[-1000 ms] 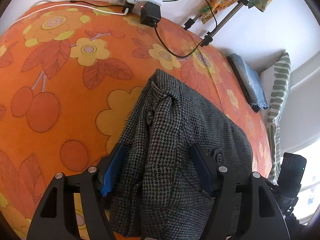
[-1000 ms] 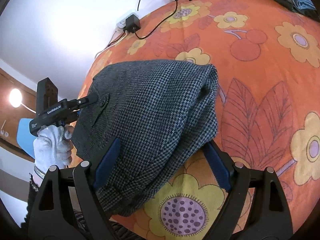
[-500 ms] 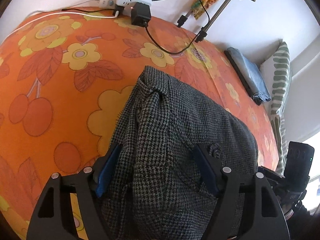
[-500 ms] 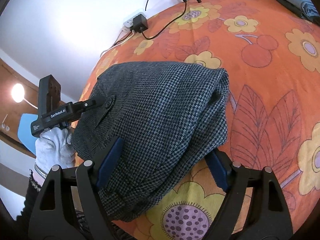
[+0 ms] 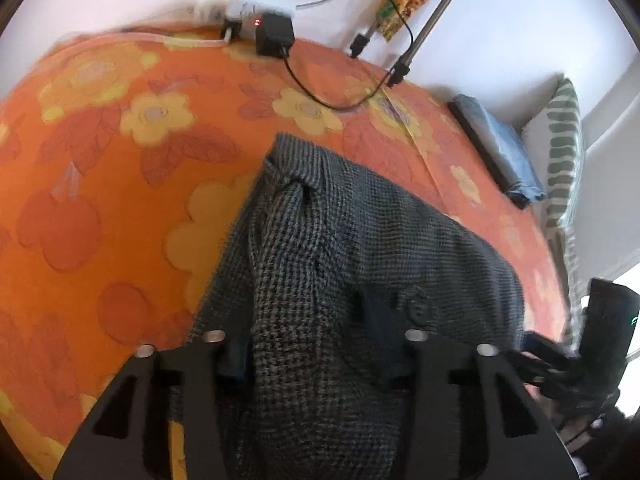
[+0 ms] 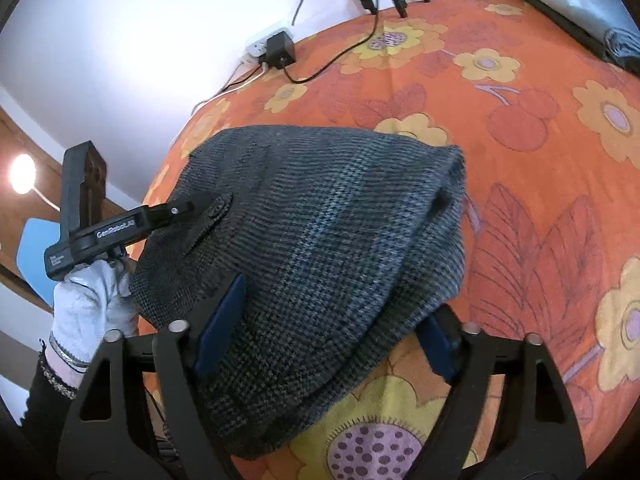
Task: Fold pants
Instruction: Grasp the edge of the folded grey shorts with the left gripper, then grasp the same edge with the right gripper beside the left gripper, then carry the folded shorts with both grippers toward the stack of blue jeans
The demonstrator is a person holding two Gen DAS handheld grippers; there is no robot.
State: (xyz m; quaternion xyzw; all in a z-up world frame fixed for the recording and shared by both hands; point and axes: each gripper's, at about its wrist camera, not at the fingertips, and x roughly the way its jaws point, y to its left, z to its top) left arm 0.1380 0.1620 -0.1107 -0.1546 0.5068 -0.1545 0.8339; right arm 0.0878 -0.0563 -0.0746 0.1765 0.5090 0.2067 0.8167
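Grey houndstooth pants (image 5: pixel 360 264) lie folded in a thick bundle on the orange flowered bedspread (image 5: pixel 100 200). My left gripper (image 5: pixel 310 344) straddles the near end of the bundle, jaws wide, with cloth bulging up between the fingers. In the right wrist view the pants (image 6: pixel 320 232) fill the middle. My right gripper (image 6: pixel 324 332) also has its jaws wide around the bundle's near edge. The left gripper (image 6: pixel 200 208) shows there at the pants' left side by a buttoned pocket flap, held by a white-gloved hand.
A power strip with a black adapter (image 5: pixel 272 36) and cable lies at the bed's far edge. Tripod legs (image 5: pixel 416 40) stand on the bed. Folded blue jeans (image 5: pixel 500 152) and a striped pillow (image 5: pixel 564 152) lie at the far right.
Both grippers have pushed further forward over the pants, so the bundle sits deeper between the fingers. The bundle has shifted slightly across the bed.
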